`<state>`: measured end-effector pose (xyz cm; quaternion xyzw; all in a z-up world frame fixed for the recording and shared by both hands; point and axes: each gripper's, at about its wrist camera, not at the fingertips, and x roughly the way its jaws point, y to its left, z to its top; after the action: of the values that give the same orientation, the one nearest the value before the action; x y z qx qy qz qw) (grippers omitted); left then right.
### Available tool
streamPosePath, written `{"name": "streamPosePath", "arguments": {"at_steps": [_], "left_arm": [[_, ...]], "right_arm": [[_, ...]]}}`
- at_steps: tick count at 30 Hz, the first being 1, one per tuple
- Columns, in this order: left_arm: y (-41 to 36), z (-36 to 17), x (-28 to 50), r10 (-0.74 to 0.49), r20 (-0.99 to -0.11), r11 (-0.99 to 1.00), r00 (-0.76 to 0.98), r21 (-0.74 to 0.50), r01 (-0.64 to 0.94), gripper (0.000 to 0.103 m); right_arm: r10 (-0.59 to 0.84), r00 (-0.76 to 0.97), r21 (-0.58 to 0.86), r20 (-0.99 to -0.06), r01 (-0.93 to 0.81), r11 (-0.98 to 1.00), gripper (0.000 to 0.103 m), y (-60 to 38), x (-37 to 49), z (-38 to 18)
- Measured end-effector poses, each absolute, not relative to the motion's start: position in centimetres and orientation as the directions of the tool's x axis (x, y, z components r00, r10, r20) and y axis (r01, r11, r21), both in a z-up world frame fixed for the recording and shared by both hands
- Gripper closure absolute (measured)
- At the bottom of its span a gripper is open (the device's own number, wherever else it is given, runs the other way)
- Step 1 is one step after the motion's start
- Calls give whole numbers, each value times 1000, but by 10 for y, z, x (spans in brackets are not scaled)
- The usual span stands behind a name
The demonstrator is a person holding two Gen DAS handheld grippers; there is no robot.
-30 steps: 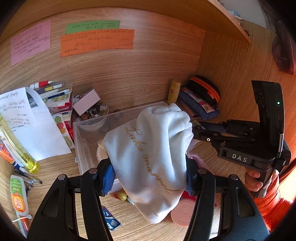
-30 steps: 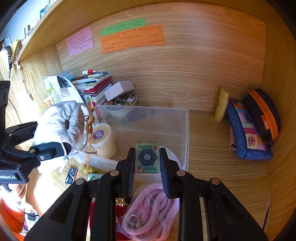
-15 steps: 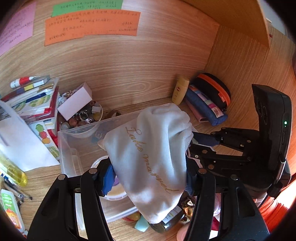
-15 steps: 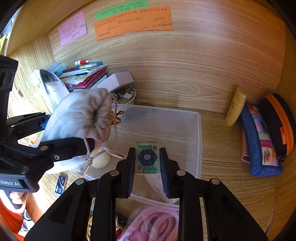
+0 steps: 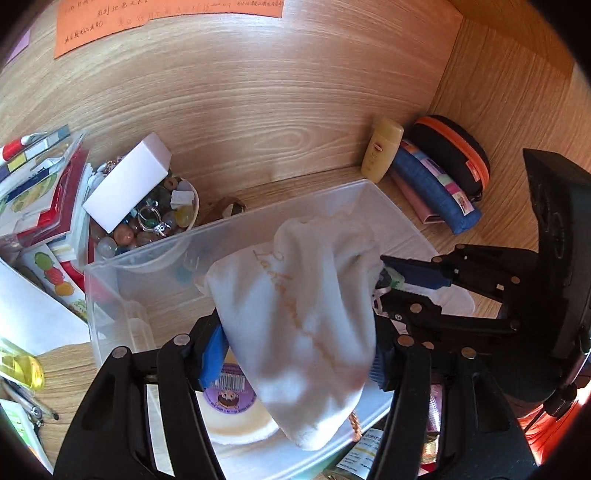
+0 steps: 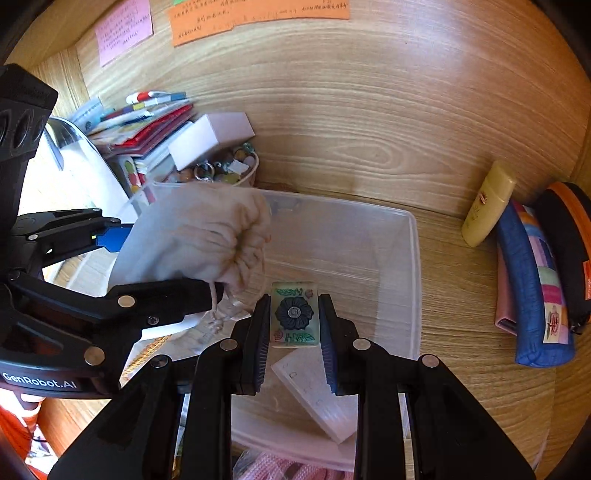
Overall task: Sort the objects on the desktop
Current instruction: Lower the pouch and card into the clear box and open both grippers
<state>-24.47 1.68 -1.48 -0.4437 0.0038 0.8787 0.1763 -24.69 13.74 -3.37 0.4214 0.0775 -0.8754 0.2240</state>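
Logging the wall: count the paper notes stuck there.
2 fully seen: pink note upper left, orange note beside it. A green scrap shows at the top edge; more may lie above.

Warm daylight floods both views, strongest at the left, where the white paper (image 6: 70,184) is washed out by glare. Fisheye bending curves the wooden back wall (image 5: 258,92), and the corners go black. The white pouch (image 6: 199,236) looks slightly blurred.

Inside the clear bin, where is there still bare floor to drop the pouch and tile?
The clear bin is bare along its far and right side, ahead of the flower tile. Its near-left corner is crowded by the round tub under the white pouch; a flat translucent piece lies near the front wall.
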Motion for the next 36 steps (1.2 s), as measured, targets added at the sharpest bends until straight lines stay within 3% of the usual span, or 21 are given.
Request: {"name": "streamPosePath", "arguments": {"at_steps": [7, 21, 32, 36], "left_arm": [[16, -17, -242, 299, -780, -940, -550, -143, -308, 35], [13, 0, -221, 268, -757, -951, -596, -109, -289, 31], [8, 24, -183, 236, -708, -960, -666, -63, -272, 22], [5, 29, -167, 220, -693, -964, -686, -47, -261, 17]], "right_arm": [[-305, -548, 26, -779, 459, -888, 81, 134, -249, -40], [-265, -566, -36, -781, 463, -886, 79, 126, -241, -40], [-254, -649, -73, -717, 433, -898, 32, 136, -210, -13], [-255, -674, -72, -693, 417, -906, 25, 145, -193, -2]]}}
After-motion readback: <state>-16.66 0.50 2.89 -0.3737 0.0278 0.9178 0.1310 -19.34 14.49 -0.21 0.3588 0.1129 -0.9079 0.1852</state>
